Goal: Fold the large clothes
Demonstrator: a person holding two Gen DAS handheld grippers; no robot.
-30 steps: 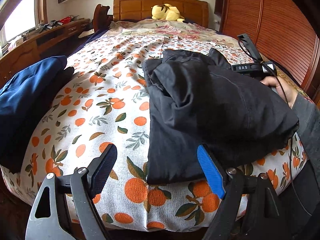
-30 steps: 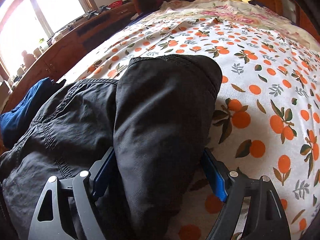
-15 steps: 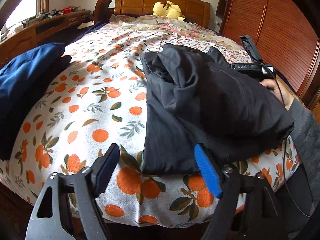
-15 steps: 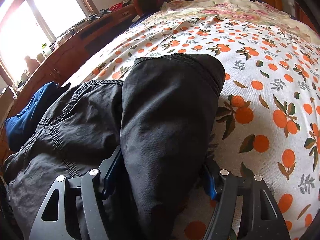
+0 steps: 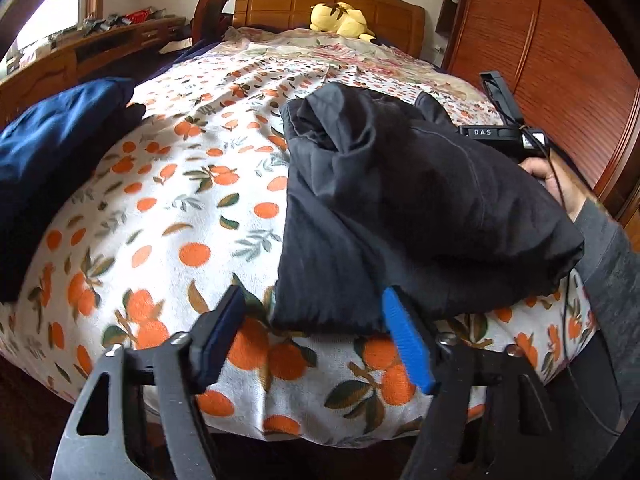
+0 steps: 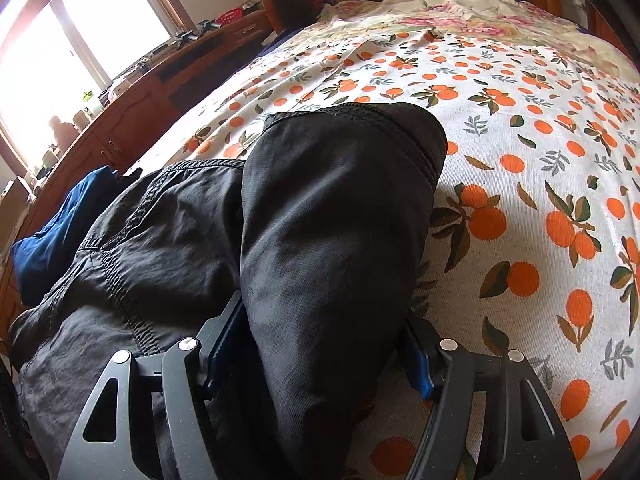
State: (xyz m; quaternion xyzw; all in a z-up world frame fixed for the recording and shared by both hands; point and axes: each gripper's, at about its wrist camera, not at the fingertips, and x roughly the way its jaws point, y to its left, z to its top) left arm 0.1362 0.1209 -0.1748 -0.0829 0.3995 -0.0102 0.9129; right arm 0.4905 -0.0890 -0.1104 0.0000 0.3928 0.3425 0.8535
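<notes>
Spreading across both views is one bed [image 5: 168,216], covered by a white sheet printed with oranges, and on its near right part lies one black garment [image 5: 400,208], folded over itself into a bulky heap. One dark blue garment [image 5: 52,148] sits folded at the bed's left edge, well apart from the black one, and a single yellow plush toy [image 5: 340,20] rests by the wooden headboard. A long wooden desk [image 6: 132,108] runs beside the bed under the window. There are two tongs. The left tongs [image 5: 316,332] hover low at the foot of the bed, level and pointing toward the headboard, jaws spread wide and holding nothing; the black garment's near hem lies just ahead, between the fingers' line. The right tongs [image 6: 320,348], gripped by the person's right hand [image 5: 556,184] at the garment's right side, are closed around a thick fold of the black garment [image 6: 332,220], lifted over the rest.
</notes>
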